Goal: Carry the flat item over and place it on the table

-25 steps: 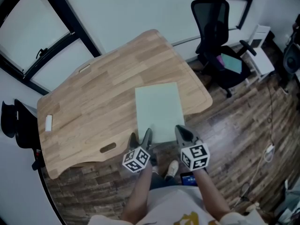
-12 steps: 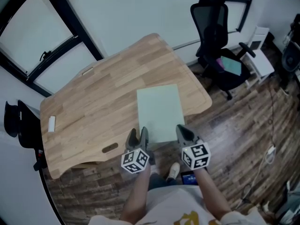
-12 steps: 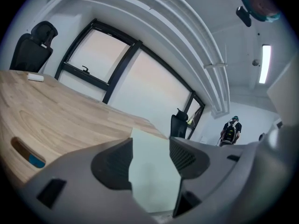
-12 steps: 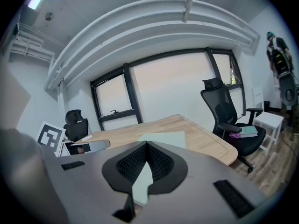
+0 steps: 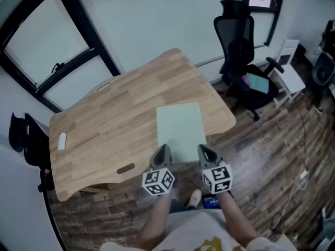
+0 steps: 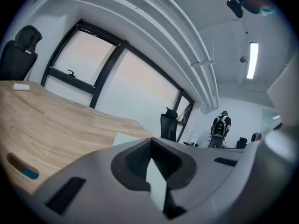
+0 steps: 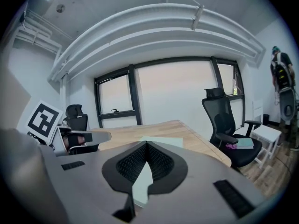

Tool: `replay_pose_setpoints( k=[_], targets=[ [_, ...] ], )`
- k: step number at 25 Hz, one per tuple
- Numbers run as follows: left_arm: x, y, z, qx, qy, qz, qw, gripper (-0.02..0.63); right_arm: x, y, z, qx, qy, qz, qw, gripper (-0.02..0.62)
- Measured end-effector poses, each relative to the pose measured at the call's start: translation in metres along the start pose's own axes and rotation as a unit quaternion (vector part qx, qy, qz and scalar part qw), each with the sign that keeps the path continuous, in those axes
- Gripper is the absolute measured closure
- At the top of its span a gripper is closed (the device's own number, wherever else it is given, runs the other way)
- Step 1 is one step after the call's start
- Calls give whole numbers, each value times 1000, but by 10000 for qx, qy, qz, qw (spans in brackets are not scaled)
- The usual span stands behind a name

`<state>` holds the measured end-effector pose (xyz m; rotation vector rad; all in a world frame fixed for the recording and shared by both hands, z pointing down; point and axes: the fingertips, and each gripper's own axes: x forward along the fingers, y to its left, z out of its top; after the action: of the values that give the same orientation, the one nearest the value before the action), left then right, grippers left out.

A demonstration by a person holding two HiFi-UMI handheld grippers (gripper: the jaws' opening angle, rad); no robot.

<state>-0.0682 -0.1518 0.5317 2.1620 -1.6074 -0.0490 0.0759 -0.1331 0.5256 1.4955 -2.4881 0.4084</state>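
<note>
The left gripper (image 5: 163, 150), spread wide a second ago, is now clamped on the sheet (image 5: 180, 128) at lower centre, flat on the table (image 5: 115, 114). The right gripper (image 5: 202, 150) is pinched on it too, so lifting looks set.

The jaws of the left gripper (image 5: 162, 152), which were spread apart a second ago at the near-left corner of the pale green flat rectangular sheet (image 5: 181, 128), have been closed onto that corner, at the near edge of the light wooden tabletop (image 5: 112, 120).
</note>
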Motion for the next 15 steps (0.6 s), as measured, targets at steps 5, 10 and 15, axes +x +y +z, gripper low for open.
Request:
replay_pose_setpoints(
  k=[5, 10, 15],
  targets=[
    [-2, -12, 17, 306, -30, -115, 9995, 604, -5, -3, 8, -276, -211, -94, 9994, 598],
    [-8, -19, 23, 469, -43, -177, 9987, 604, -17, -1, 20, -307, -163, -191, 9992, 597],
    [-12, -18, 31, 496, -136, -192, 9985, 604, -18, 0, 26, -306, -205, -264, 9990, 597]
  ],
)
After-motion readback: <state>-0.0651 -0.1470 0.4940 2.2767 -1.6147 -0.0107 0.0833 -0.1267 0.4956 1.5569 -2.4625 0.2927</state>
